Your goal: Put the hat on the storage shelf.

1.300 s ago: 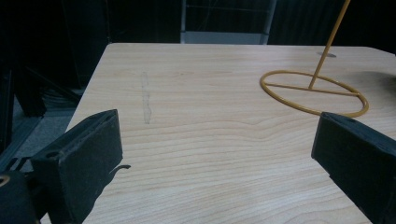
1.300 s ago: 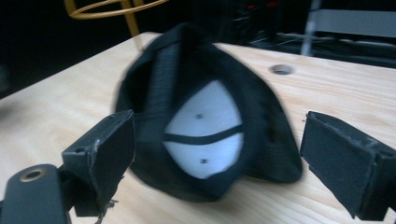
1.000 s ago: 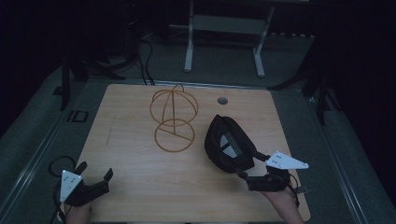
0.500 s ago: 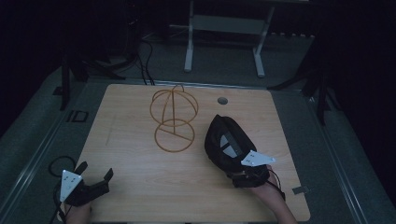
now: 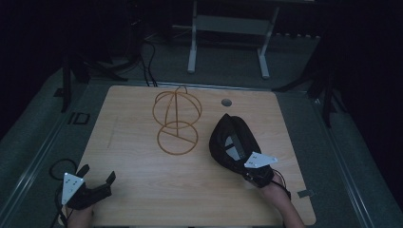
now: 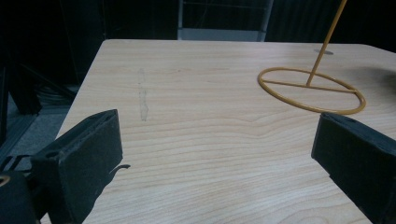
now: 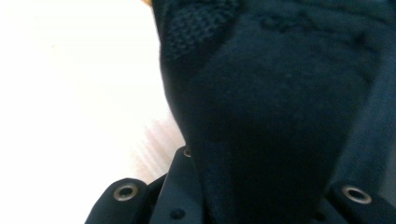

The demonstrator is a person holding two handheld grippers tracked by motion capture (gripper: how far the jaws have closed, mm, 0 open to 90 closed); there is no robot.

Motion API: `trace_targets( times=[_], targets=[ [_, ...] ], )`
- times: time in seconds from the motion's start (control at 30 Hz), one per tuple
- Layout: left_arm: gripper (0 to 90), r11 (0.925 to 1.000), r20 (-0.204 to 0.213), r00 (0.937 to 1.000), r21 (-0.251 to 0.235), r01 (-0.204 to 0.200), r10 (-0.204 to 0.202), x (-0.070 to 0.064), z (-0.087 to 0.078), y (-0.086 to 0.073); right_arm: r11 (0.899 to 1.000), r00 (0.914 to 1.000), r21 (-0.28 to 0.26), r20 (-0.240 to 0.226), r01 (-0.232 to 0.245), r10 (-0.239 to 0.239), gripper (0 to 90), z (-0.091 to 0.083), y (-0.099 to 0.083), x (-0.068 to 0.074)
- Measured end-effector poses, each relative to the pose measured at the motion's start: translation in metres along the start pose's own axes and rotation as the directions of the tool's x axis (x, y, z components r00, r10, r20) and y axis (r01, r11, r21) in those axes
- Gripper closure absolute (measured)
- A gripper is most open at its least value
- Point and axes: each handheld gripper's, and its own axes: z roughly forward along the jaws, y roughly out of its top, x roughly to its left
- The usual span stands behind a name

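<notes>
My right gripper (image 5: 251, 170) sat at the near right of the tabletop (image 5: 142, 190), pressed up against the near edge of the black cap (image 5: 233, 145). In the right gripper view the cap's dark fabric (image 7: 280, 116) ran down between the two black fingers (image 7: 126, 196), one at each side of it at the bottom of the frame, so I read the fingers as closed on that edge. From the high view, the grey plate on top of the gripper covered the contact point, and the person's hand (image 5: 275, 194) came in behind it from the bottom edge.

The cap lay on the wood on the right half of the tabletop, its opening turned upward, just right of the gold wire stand (image 5: 177, 121) and apart from it. The stand stood upright near the middle, its ring base flat on the surface.

My left gripper (image 5: 95, 183) rested at the near left corner, well apart from both. In the left gripper view its fingers (image 6: 79, 168) stood wide apart with nothing but bare wood between them, and the stand's ring base (image 6: 312, 90) showed ahead to the right.
</notes>
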Motion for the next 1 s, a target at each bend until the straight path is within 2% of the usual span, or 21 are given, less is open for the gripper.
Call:
trace_targets(
  times=[0.13,0.33,0.4,0.47,0.53,0.6,0.67,0.77,0.8,0.83,0.87,0.9,0.93,1.0],
  targets=[
    [2.5,1.0,-0.005,1.0,0.008,-0.004,0.004,0.0,0.001,0.0,0.999,0.9991,-0.011,0.016,0.041,-0.041,88.6,-0.005,0.004,0.001],
    [2.5,0.9996,-0.01,0.9999,0.027,-0.01,0.01,-0.003,0.002,0.001,0.996,0.9974,-0.066,0.034,0.066,-0.064,88.7,-0.024,0.017,-0.005],
    [2.5,0.9993,0.009,0.9999,0.037,-0.01,0.01,-0.007,0.003,0.003,0.994,0.9972,-0.083,0.03,0.071,-0.068,88.7,-0.03,0.022,-0.004],
    [2.5,0.9981,0.028,0.9993,0.055,-0.027,0.026,-0.013,0.004,0.005,0.992,0.9965,-0.099,0.033,0.079,-0.076,88.7,-0.037,0.026,-0.004],
    [2.5,0.9975,0.074,0.997,0.065,-0.028,0.024,-0.02,0.006,0.008,0.989,0.995,-0.109,0.04,0.096,-0.092,88.8,-0.042,0.031,-0.003],
    [2.5,0.9971,0.133,0.9911,0.075,-0.017,0.007,-0.027,0.008,0.012,0.987,0.9938,-0.121,0.04,0.108,-0.103,88.7,-0.047,0.035,-0.002],
    [2.5,0.9941,0.197,0.9803,0.105,-0.027,0.005,-0.036,0.01,0.018,0.985,0.9932,-0.129,0.032,0.115,-0.112,88.8,-0.052,0.039,-0.001],
    [2.5,0.986,0.259,0.9656,0.154,-0.065,0.023,-0.051,0.014,0.027,0.982,0.9921,-0.144,0.018,0.125,-0.124,88.8,-0.059,0.043,0.001],
    [2.5,0.986,0.259,0.9656,0.154,-0.065,0.023,-0.051,0.014,0.027,0.982,0.9921,-0.144,0.018,0.125,-0.124,88.8,-0.059,0.043,0.001],
    [2.5,0.9826,0.294,0.9551,0.164,-0.088,0.036,-0.062,0.015,0.036,0.976,0.9883,-0.153,0.013,0.152,-0.152,88.8,-0.065,0.049,0.006],
    [2.5,0.9828,0.304,0.9522,0.165,-0.083,0.029,-0.065,0.016,0.039,0.975,0.9871,-0.156,0.007,0.159,-0.16,88.8,-0.067,0.05,0.007],
    [2.5,0.9843,0.325,0.9458,0.164,-0.065,0.009,-0.068,0.016,0.044,0.974,0.9863,-0.158,-0.002,0.163,-0.165,88.8,-0.069,0.052,0.008],
    [2.5,0.9859,0.334,0.9425,0.157,-0.058,0.002,-0.069,0.016,0.047,0.972,0.9845,-0.162,-0.003,0.172,-0.175,88.8,-0.071,0.054,0.011],
    [2.5,0.9859,0.334,0.9425,0.157,-0.058,0.002,-0.069,0.016,0.047,0.97,0.9828,-0.165,-0.008,0.181,-0.185,88.8,-0.072,0.056,0.012]
  ],
)
